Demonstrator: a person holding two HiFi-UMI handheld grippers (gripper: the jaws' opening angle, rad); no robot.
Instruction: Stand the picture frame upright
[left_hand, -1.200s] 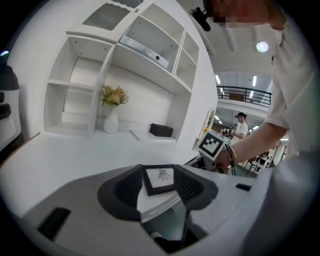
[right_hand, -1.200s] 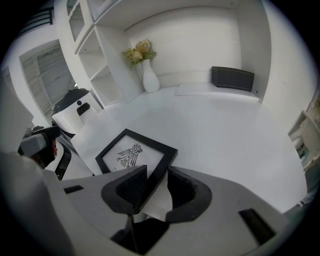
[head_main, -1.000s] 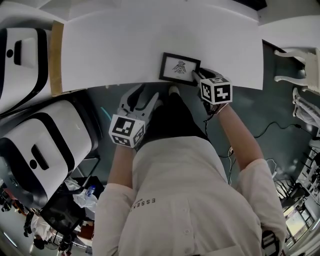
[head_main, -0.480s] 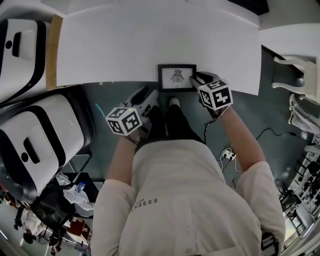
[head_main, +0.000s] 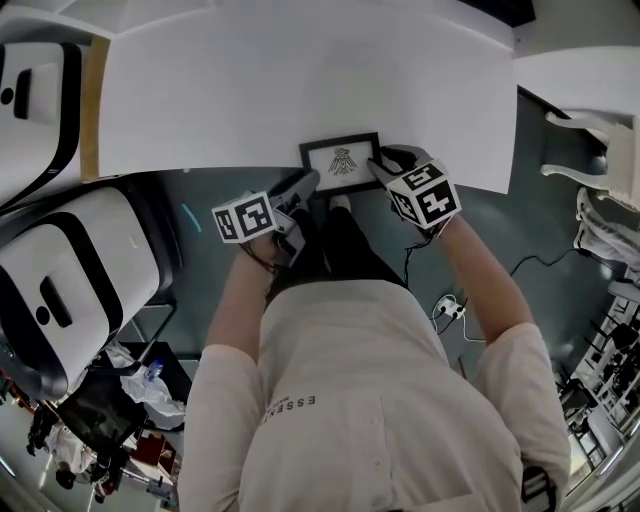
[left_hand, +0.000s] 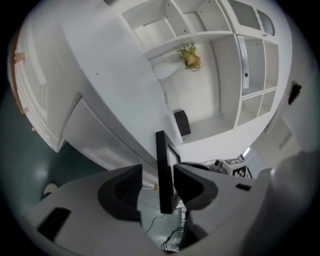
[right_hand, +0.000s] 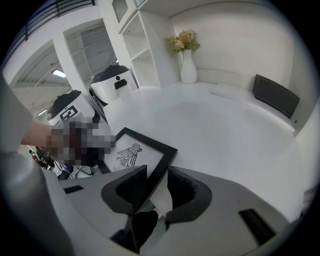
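A black picture frame (head_main: 340, 162) with a bird drawing lies on the white table (head_main: 300, 70), overhanging its near edge. My right gripper (head_main: 378, 166) is shut on the frame's right side; in the right gripper view the frame's black edge (right_hand: 159, 167) runs between the two pads of that gripper (right_hand: 156, 187). My left gripper (head_main: 304, 186) is at the frame's left end, below the table edge. Seen from the left gripper view, the frame (left_hand: 162, 170) stands edge-on between the open jaws of this gripper (left_hand: 159, 189), with a gap on the left pad's side.
Two large white machines (head_main: 70, 270) (head_main: 30, 95) stand left of the table. A white chair (head_main: 590, 150) is at the right, and cables (head_main: 450, 300) lie on the floor. A vase of flowers (right_hand: 187, 60) and a dark flat object (right_hand: 275, 95) sit at the table's far side.
The frame has slid left along the table's near edge in the right gripper. The left gripper rose from below the table to the frame's left end.
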